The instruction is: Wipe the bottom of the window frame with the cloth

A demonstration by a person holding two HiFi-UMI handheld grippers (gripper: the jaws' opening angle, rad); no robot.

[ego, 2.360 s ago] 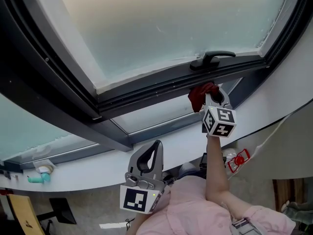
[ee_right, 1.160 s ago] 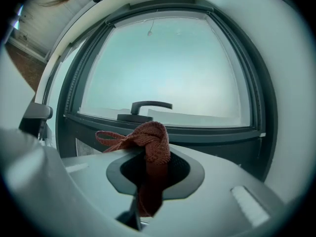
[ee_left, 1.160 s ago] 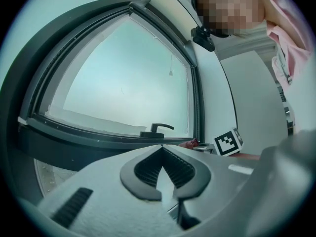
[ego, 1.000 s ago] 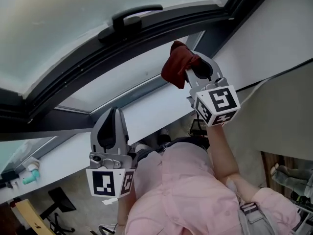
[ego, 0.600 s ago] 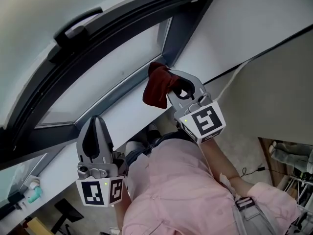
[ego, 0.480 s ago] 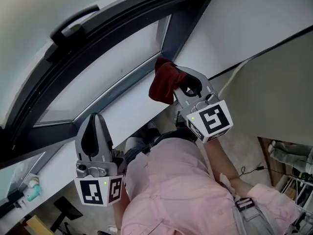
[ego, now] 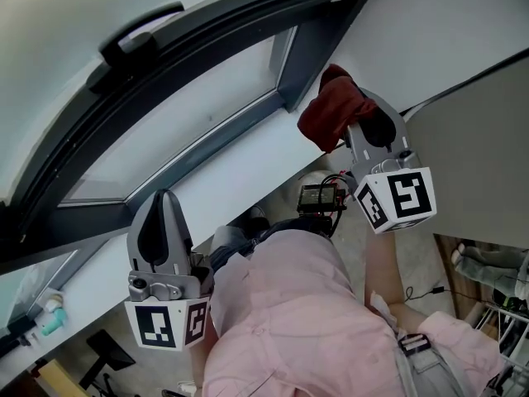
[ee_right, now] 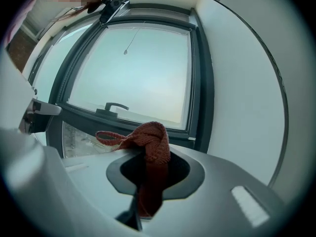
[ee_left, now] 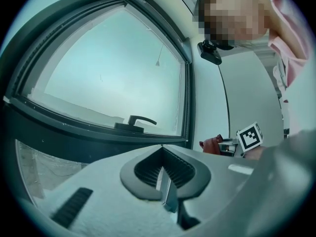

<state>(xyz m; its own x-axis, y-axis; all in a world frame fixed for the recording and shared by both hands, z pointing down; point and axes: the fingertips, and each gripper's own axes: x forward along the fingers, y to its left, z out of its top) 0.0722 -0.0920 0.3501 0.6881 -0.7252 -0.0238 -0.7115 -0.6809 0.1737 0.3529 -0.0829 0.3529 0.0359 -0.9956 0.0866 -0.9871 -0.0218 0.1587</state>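
Looking steeply down at a dark window frame [ego: 248,38] with a black window handle [ego: 140,33] on its bottom rail. A person in a pink shirt holds a gripper in each hand.

The right gripper [ego: 350,121] is out to the right of the window handle and lower in the picture. Its jaws are clamped on a dark red knitted cloth [ego: 329,110]. In the right gripper view, the cloth [ee_right: 152,143] is bunched up between the jaws, with a loop trailing off towards the handle side. The bundle hangs just past the frame's lower right corner, over the white sill [ego: 248,180]. No view shows whether it touches the frame or the sill.

The left gripper [ego: 159,215] sits well below the window handle, back near the person's body. Its jaws are pressed together with nothing between them.

Progress, as a judgement: the cloth is gripped and ready. The rail beneath the handle shows no streaks or dirt, so how much has been wiped cannot be read. With the cloth off at the corner and no visible contact, wiping along the rail appears to remain.
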